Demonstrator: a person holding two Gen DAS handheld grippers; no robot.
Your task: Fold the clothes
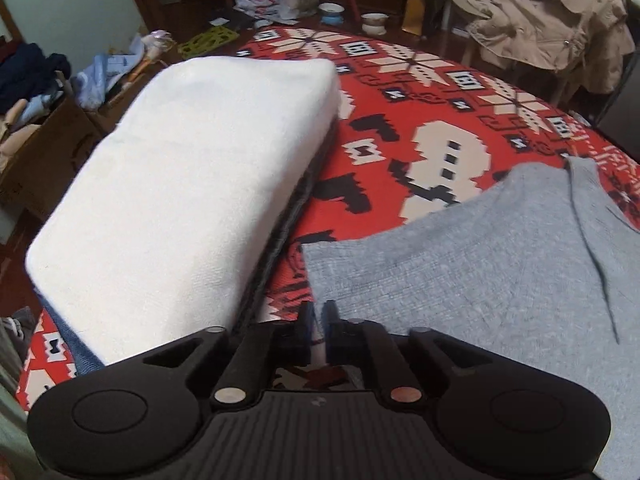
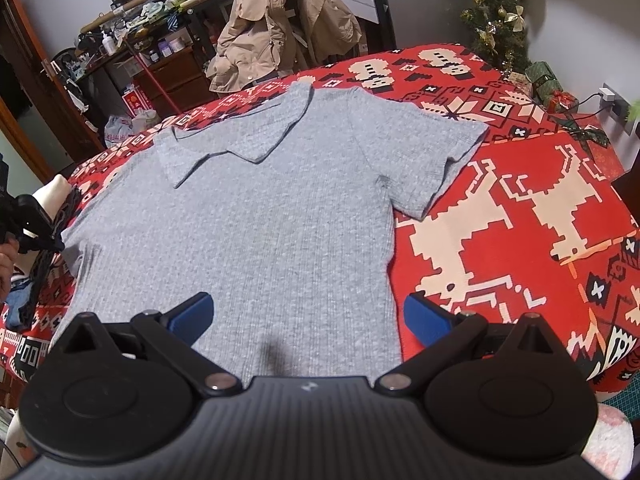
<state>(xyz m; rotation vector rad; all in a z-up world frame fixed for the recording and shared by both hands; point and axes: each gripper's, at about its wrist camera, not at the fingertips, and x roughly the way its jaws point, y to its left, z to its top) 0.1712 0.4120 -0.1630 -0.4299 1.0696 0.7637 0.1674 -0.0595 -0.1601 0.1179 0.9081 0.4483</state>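
Note:
A grey ribbed short-sleeved shirt (image 2: 260,220) lies flat and face up on the red patterned blanket (image 2: 520,240), with its collar at the far side. My right gripper (image 2: 308,312) hovers over the shirt's near hem, its blue pads (image 2: 424,320) wide apart and nothing between them. My left gripper (image 1: 318,320) stands at the shirt's (image 1: 460,280) left edge; a narrow gap shows between its fingers, with the cloth's edge right at the tips. The right wrist view shows that gripper (image 2: 28,220) by the shirt's left sleeve. To the left sits a folded white garment (image 1: 180,180) on top of a stack.
A beige coat (image 2: 280,20) hangs on a chair behind the bed. Cardboard boxes of clothes (image 1: 40,120) stand at the left, with bags and bowls on the floor beyond. A decorated Christmas tree (image 2: 500,20) and wrapped gifts stand at the far right.

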